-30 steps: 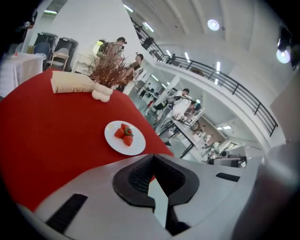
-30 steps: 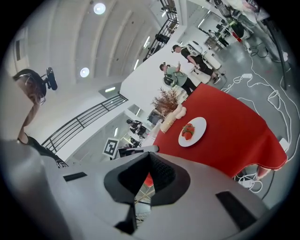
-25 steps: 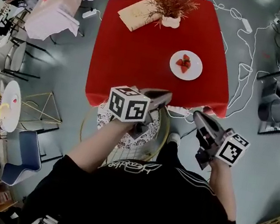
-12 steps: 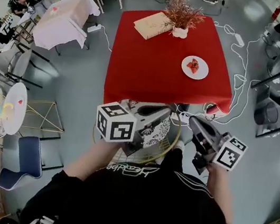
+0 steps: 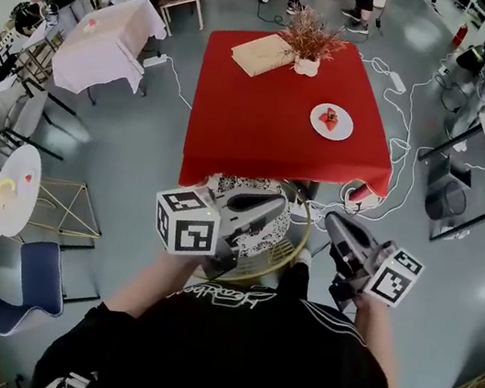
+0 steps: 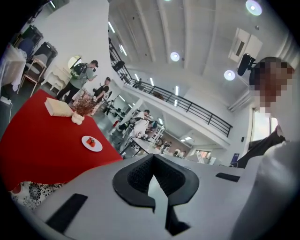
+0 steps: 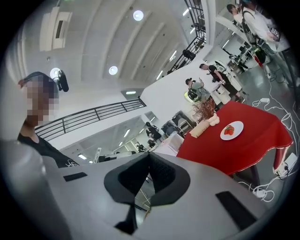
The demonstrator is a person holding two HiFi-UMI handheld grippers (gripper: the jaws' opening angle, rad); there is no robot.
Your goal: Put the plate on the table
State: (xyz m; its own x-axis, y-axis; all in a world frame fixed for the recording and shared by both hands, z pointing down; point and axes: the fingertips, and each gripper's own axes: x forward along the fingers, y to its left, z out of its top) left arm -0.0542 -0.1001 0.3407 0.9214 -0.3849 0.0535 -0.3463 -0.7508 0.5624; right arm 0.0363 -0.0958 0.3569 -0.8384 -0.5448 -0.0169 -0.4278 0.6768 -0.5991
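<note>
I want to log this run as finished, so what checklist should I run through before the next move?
1. Plate rests flat on the red table: ok.
2. Plate apart from the table's edge and from the plant pot: ok.
3. Left gripper jaws together, nothing between them: ok.
4. Right gripper jaws together, nothing between them: ok.
5. Floor beside the table free of cables: not ok, several lie there.

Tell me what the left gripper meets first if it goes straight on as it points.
Likely nothing near: the left gripper, shut and empty, looks down on the red-clothed square table, so it should pass above its near corner. Beyond are only distant desks; depth is unclear.
</note>
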